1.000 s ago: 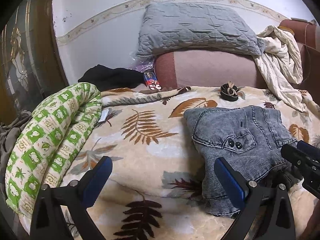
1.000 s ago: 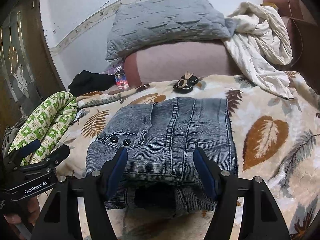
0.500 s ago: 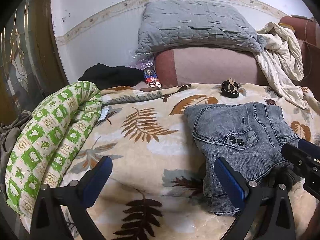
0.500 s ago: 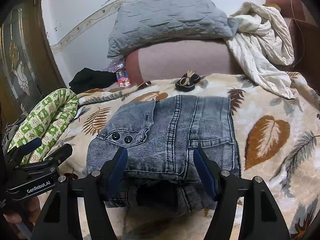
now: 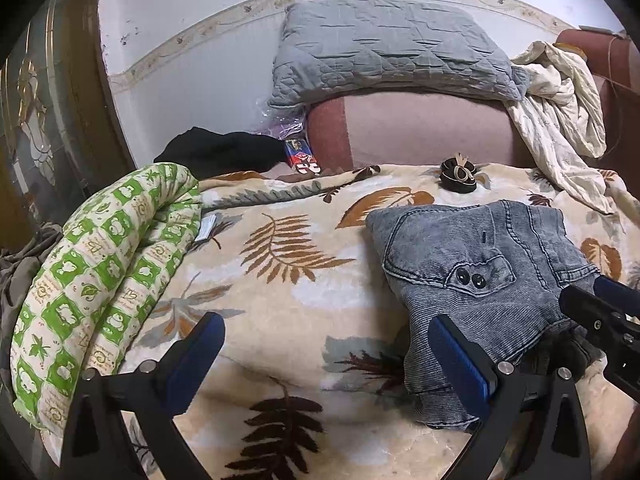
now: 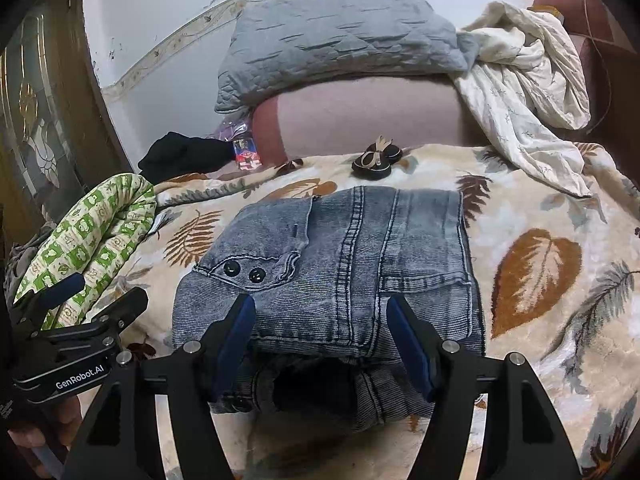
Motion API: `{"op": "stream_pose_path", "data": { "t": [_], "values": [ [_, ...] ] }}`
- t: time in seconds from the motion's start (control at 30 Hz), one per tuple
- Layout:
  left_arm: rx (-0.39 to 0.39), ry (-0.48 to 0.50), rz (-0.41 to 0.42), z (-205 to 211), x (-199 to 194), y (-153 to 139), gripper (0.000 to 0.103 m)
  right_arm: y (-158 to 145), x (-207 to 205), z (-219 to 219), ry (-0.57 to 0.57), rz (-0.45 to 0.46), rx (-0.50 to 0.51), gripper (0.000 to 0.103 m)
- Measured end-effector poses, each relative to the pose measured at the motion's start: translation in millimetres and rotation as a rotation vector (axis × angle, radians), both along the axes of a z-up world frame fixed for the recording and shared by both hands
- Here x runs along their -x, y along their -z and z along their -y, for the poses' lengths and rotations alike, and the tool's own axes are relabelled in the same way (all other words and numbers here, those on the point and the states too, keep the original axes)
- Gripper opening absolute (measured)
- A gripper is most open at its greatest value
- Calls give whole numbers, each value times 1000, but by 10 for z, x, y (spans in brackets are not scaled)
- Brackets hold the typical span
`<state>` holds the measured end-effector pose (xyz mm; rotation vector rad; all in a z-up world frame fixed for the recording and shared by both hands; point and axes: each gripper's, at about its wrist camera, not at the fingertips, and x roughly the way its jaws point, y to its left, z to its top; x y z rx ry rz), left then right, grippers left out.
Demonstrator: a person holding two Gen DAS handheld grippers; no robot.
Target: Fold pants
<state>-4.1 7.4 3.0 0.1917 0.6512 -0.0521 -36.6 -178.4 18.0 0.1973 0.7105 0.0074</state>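
Already the pants (image 6: 332, 272) lie as a compact grey denim bundle on the bed (image 6: 560, 360), toward its near edge, with the upper layer doubled back over a darker, looser layer that bulges out beneath it at the front. That untidy lower lip suggests, to my eye, that the folding is nearly done and only a last tuck or squaring-up is left. The right tongs (image 6: 320, 340) hang just above that near edge with their blue pads apart, one to each side of the top layer's hem and nothing pinched between them; they look poised either to pinch the hem or to press the stack flat. The left tongs (image 5: 324, 364) are also spread wide and hold nothing: one pad sits just beside the bundle's left edge, the other over bare leaf-print blanket, probably parked there to leave the cloth free. Beyond the pants, near the bed's far edge, a small dark bow-trimmed item (image 6: 376, 158) rests clear of the work. A green-and-white rolled quilt (image 5: 100, 280) runs along the left edge, and a grey pillow (image 5: 392, 48) with a cream sheet (image 6: 524, 80) is stacked at the head, well apart from the denim.
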Motion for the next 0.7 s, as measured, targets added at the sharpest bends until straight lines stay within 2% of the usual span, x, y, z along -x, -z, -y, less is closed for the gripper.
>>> {"op": "stream_pose_path", "data": {
  "t": [0.7],
  "values": [
    [-5,10,-7,10,-6,9,103,13,-5,-12,-7,-9,0,69]
  ]
}}
